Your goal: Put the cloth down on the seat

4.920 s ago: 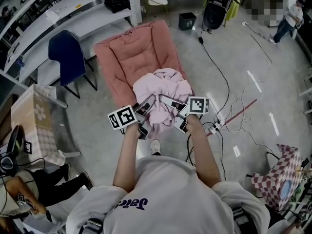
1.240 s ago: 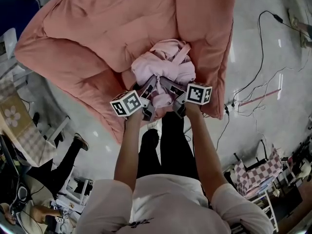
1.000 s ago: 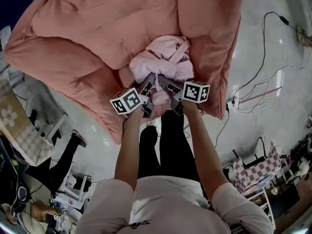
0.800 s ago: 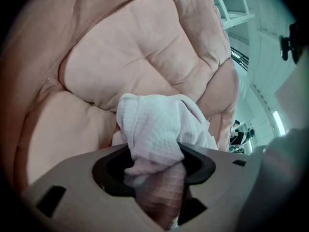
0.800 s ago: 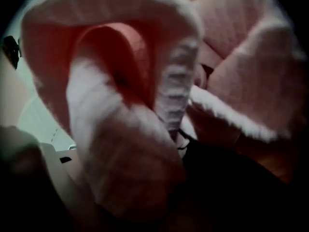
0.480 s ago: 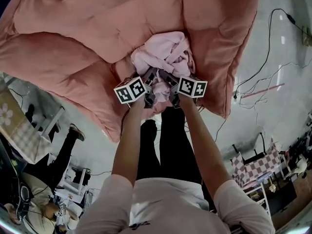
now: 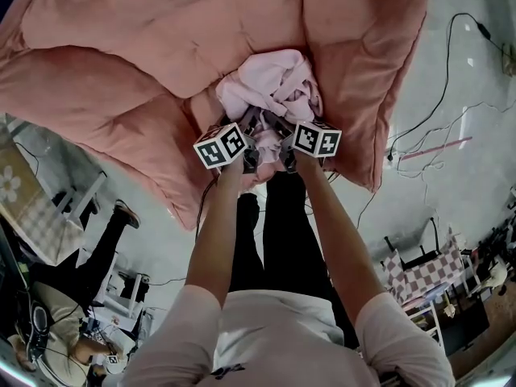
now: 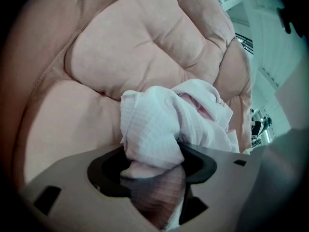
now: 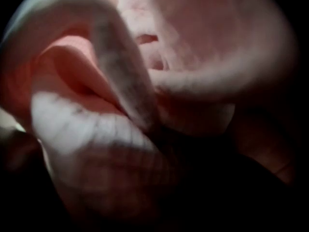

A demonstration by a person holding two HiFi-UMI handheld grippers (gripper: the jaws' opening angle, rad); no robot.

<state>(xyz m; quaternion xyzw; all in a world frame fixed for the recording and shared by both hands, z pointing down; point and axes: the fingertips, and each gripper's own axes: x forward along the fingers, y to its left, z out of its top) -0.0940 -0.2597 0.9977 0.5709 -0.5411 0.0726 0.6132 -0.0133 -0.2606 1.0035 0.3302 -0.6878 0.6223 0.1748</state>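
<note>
cloth (image 7: 270,83): lt pink, bunched | on seat (image 7: 161,39): pink, padded

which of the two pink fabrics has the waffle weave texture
The small pale pink cloth, bunched up; its fine grid weave shows. The big salmon seat cushion around it is smooth, quilted into puffy panels.

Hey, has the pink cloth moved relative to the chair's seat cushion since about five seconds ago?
Yes. The cloth has gone from over the seat cushion front edge to further in on it.
</note>
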